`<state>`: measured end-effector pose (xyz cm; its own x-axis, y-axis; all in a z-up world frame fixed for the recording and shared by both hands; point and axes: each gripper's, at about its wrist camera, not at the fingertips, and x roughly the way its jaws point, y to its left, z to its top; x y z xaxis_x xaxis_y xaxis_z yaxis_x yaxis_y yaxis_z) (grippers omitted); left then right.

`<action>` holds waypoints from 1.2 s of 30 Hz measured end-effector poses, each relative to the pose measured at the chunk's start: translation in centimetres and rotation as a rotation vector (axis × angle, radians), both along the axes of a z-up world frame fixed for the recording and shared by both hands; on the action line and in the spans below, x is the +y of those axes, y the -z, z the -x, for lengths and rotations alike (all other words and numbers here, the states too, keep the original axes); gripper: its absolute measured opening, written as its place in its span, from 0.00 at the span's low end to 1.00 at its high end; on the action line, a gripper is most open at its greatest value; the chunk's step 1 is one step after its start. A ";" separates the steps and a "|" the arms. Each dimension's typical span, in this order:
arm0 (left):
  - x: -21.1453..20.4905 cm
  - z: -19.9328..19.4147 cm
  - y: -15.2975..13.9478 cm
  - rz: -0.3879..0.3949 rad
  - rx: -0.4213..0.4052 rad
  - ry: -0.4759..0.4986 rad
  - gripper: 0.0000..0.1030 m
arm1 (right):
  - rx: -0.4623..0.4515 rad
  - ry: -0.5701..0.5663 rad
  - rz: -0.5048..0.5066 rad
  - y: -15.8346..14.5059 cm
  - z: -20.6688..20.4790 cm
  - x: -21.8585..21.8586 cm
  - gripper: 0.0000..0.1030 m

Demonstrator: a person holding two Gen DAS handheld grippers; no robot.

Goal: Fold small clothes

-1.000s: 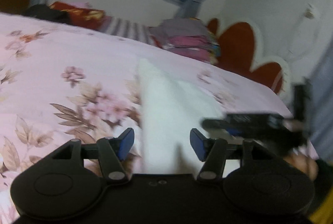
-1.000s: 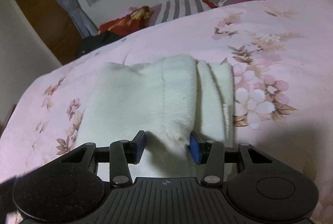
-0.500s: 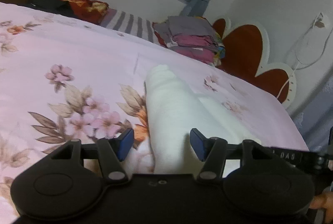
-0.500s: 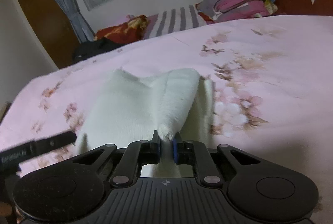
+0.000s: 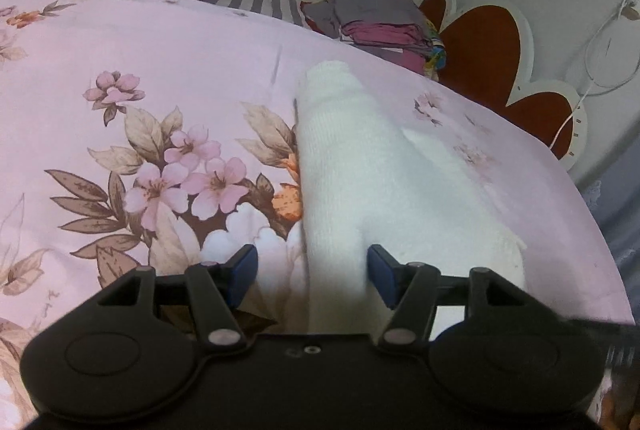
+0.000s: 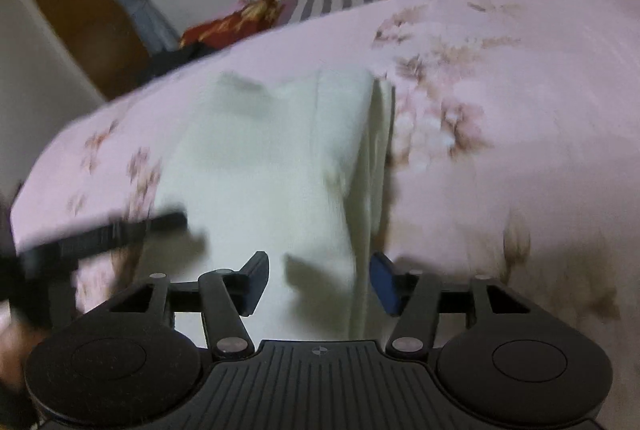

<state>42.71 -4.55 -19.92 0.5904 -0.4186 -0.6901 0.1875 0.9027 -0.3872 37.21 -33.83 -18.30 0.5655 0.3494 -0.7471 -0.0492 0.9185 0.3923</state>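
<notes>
Right gripper [image 6: 316, 280] jaws now opening off white garment [image 6: 260, 166]; left gripper [image 5: 312, 272] wide.

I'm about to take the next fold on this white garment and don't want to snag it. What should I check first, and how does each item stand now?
1. Right gripper free of the white garment: ok; its jaws are opening, the cloth lies below them, pads not pressing.
2. Left gripper free: ok; its jaws are opening, the garment's edge runs between them, unpinched.
3. Garment flat on the floral bedspread: ok in the left wrist view.
4. Folded flap's edge lined up: cannot tell; the right wrist view is blurred.
5. Stack of folded clothes away from the work: ok, at the bed's far end.
</notes>
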 end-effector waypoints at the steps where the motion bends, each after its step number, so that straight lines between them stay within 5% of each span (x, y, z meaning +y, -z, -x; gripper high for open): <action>1: 0.0 0.1 0.0 -0.007 -0.002 0.007 0.59 | 0.009 -0.012 0.009 0.3 0.7 0.2 0.54; 10: -0.1 0.7 -0.1 -0.024 0.003 0.034 0.59 | 0.050 -0.029 0.022 0.6 3.6 0.8 0.09; 15: -0.1 0.9 -0.5 -0.015 0.011 0.061 0.60 | 0.037 -0.031 -0.051 -0.8 4.5 0.0 0.07; 19: -0.4 1.0 0.0 -0.038 0.010 0.081 0.61 | 0.102 -0.041 -0.006 1.1 4.5 0.0 0.07; 23: 0.0 0.6 -1.3 0.012 0.018 0.062 0.58 | 0.060 -0.073 0.049 -0.4 4.1 0.5 0.10; 25: 0.1 0.4 -2.4 0.036 0.000 0.058 0.58 | 0.032 -0.063 0.043 -1.4 3.9 0.2 0.22; 27: 0.1 0.2 -3.5 0.052 -0.026 0.050 0.58 | -0.018 -0.035 0.044 -2.4 3.5 -0.4 0.57; 36: -0.7 -4.2 -4.0 0.062 -0.057 0.000 0.58 | -0.093 0.117 -0.019 -3.0 -3.8 -2.0 0.58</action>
<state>46.92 -5.24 -15.97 0.6277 -0.4600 -0.6280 0.2111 0.8771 -0.4314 40.97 -35.82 -15.32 0.6701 0.2904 -0.6831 0.0211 0.9125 0.4086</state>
